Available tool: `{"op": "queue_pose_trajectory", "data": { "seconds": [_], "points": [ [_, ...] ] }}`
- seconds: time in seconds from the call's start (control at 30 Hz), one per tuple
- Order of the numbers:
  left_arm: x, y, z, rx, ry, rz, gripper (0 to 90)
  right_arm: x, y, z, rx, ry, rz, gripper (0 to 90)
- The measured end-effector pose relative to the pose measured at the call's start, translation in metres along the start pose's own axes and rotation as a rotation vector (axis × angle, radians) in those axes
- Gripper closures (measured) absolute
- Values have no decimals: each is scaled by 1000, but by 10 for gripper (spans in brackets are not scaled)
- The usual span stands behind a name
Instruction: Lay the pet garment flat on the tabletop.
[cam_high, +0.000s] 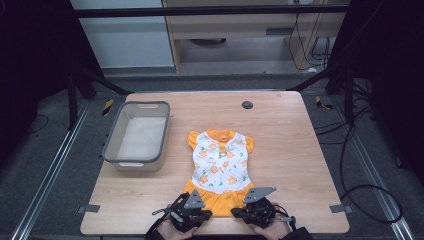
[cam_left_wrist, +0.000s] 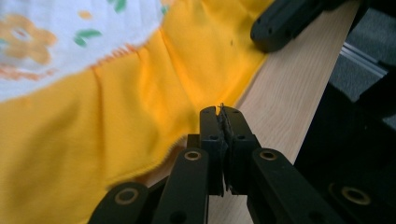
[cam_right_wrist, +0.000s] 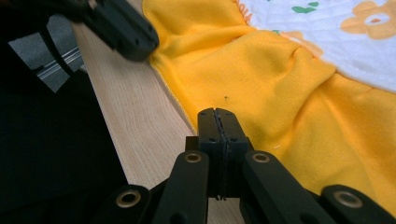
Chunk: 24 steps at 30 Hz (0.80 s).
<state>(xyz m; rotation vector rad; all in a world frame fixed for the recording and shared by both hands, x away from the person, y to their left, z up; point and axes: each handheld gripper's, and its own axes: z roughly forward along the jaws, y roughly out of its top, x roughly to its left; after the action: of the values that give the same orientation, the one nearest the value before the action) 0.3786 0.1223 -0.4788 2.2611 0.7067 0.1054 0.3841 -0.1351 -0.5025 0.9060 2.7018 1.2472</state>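
Because the wooden table (cam_high: 300, 150) leaves plenty of bare surface, the small dress (cam_high: 220, 167) lies spread flat near its middle, collar away from the person and orange skirt toward the near edge, which suits a fold begun from the hem. A grey plastic bin (cam_high: 136, 136) stands just left of the dress, apart from it and seemingly empty, a likely place for the finished garment. Both tongs sit at the hem's two near corners, probably so the skirt can be lifted evenly. In the left gripper view, the left gripper (cam_left_wrist: 223, 114) has its jaws pressed together at the hem's edge; a thin fray shows between the tips, but whether fabric is truly pinched cannot be told. In the right gripper view, the right gripper (cam_right_wrist: 218, 116) is likewise closed tight at the skirt's border, its grip on cloth equally unclear. From the high view, the grey plates and hands cover the hem corners themselves.
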Motion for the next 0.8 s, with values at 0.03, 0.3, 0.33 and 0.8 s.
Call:
{"op": "queue_pose_trajectory", "data": {
  "seconds": [0.03, 0.3, 0.33, 0.8],
  "points": [
    [3, 2, -6, -29, 8, -9, 871, -1, 0, -1, -6, -1, 0, 900],
    [36, -2, -15, -30, 108, -80, 865, -15, 2, -24, -105, -82, 46, 900],
    [38, -5, -13, -12, 112, -84, 867, -18, 0, -26, -98, -94, 50, 900],
    [27, -21, -11, 69, 106, -59, 871, -27, -22, -35, 8, -150, 59, 900]
  ]
}}
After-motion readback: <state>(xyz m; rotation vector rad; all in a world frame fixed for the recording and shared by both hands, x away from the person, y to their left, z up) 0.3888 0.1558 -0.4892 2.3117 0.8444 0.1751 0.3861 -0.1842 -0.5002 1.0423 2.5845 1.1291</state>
